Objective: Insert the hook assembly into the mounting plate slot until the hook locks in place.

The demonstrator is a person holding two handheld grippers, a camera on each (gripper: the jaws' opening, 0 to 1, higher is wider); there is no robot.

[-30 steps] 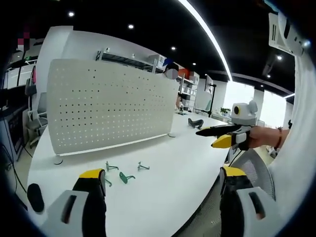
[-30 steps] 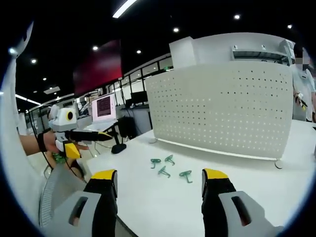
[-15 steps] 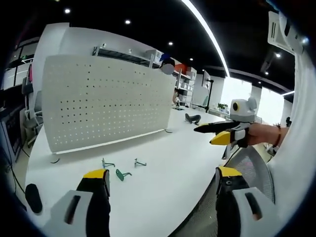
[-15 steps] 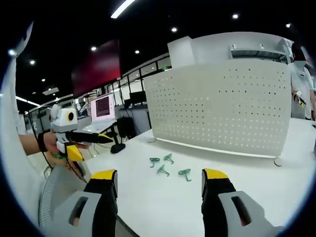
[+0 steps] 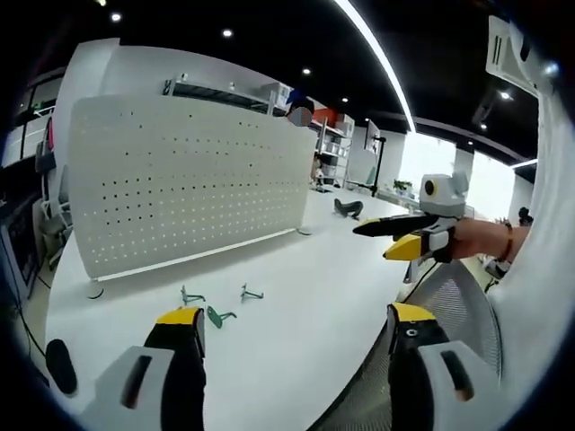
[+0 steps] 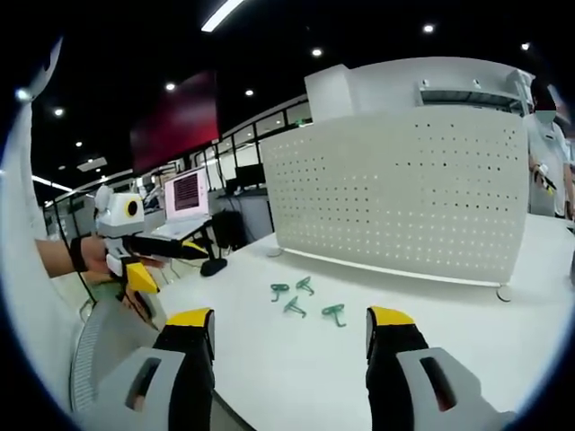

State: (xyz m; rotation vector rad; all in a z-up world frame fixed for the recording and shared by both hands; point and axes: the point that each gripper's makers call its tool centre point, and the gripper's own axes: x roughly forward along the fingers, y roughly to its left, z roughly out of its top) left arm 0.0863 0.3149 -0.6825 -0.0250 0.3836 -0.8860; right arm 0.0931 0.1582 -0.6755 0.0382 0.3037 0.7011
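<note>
Both tools' jaws apart, empty; green hooks (image 6: 305, 301) loose on table (image 6: 431, 359) before pegboard (image 6: 404, 193)

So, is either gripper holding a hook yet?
No, nothing is held. Both the left gripper and right gripper have open, empty jaws; the green hooks lie on the table.

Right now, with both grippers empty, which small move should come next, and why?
Probably lower the right gripper toward the green hooks lying on the white table. Both it and the left gripper are open and empty, and the pegboard carries no hook yet.
</note>
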